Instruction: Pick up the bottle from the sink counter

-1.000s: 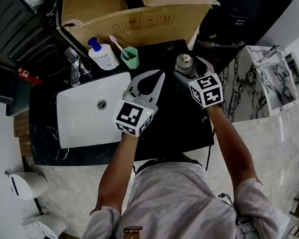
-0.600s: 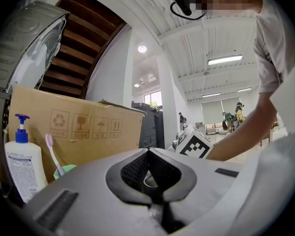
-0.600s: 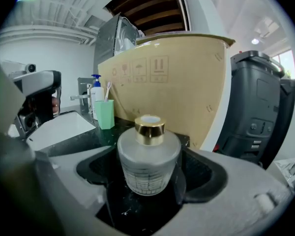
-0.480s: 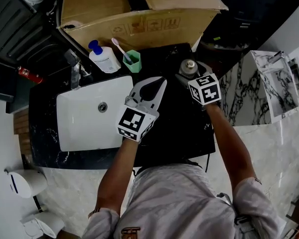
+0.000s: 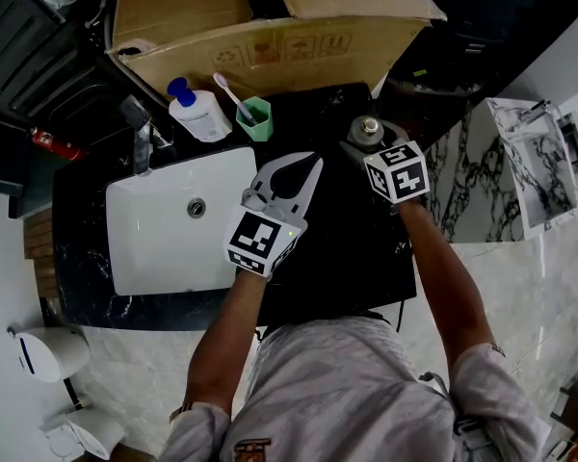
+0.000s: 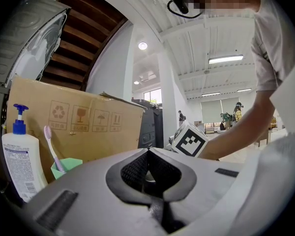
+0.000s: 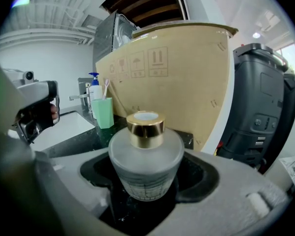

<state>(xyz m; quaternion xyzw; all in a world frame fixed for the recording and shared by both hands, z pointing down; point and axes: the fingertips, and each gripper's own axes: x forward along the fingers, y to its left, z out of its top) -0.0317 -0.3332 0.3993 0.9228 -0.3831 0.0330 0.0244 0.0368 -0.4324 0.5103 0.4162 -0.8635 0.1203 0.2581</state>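
The bottle (image 5: 369, 127) is a round frosted-glass one with a gold collar. It stands upright on the black counter (image 5: 356, 248), right of the sink. My right gripper (image 5: 371, 141) reaches round it. In the right gripper view the bottle (image 7: 146, 156) sits between the two jaws, which are closing, and dark gaps still show on both sides of the glass. My left gripper (image 5: 314, 160) hovers just left of it over the counter, fingertips touching, shut on nothing. In the left gripper view its tips (image 6: 147, 150) meet in front of the box.
A white sink basin (image 5: 154, 229) fills the counter's left half, with a faucet (image 5: 140, 128) behind it. A pump soap bottle (image 5: 197, 112) and a green cup (image 5: 254, 115) holding a toothbrush stand at the back. A large cardboard box (image 5: 260, 37) rises behind the counter.
The right gripper has slid further forward round the bottle, so the bottle now sits deeper between its jaws. The left gripper has barely shifted.
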